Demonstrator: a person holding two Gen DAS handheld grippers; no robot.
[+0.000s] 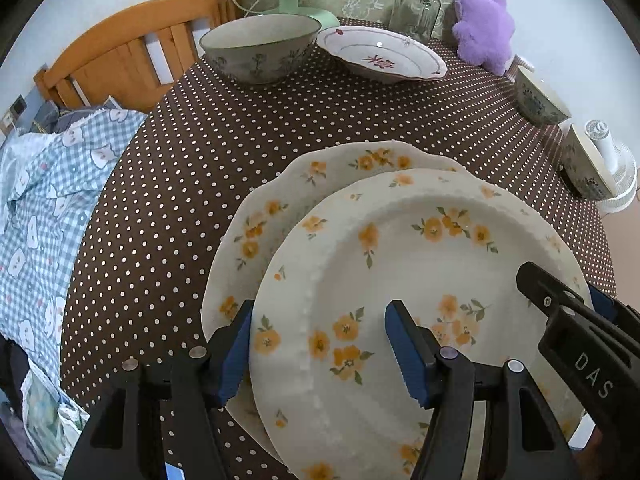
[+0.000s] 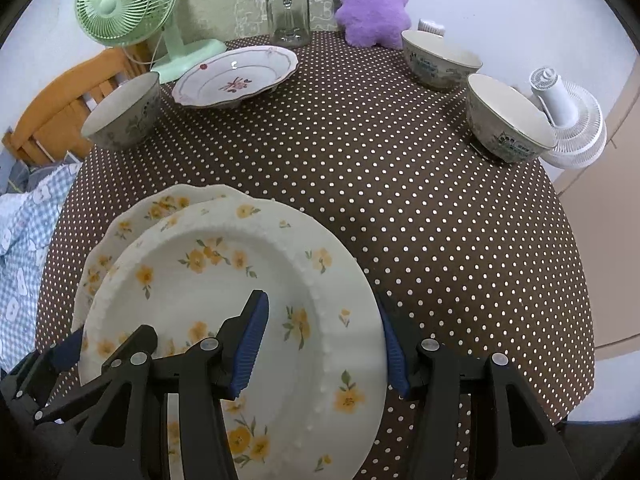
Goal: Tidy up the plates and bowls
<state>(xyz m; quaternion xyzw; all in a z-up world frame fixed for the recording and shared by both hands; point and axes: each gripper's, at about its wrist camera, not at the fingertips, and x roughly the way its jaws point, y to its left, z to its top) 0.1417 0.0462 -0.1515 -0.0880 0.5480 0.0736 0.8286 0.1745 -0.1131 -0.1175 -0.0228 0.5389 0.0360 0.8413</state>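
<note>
- Top plate point(image 1: 420, 280) carried at near table edge, overlapping lower plate point(image 1: 280, 208), offset toward the right, not yet seated square.
- Left gripper point(image 1: 318, 344) astride the top plate's left rim: one pad outside the edge, one over the face. Looks pinched on the rim, half-spread width.
- Right gripper point(image 2: 324, 344) same on the right rim, one pad on the face, other under/outside the edge. Also reads as gripping.
- Step in hand: stacking the two floral plates.
- Next, by judgement: slide top plate left to centre over lower plate, set flat, then spread both tongs and pull clear.
- Risk: scalloped rims catching; plate clinking if dropped early.
- Still loose: red-flower dish point(image 2: 236, 76), big bowl point(image 2: 124, 112) far left, two bowls point(image 2: 508, 120) far right.
- Fan point(image 2: 128, 4), jar point(image 2: 288, 12), plush point(image 2: 372, 0) at back, clear of work.
</note>
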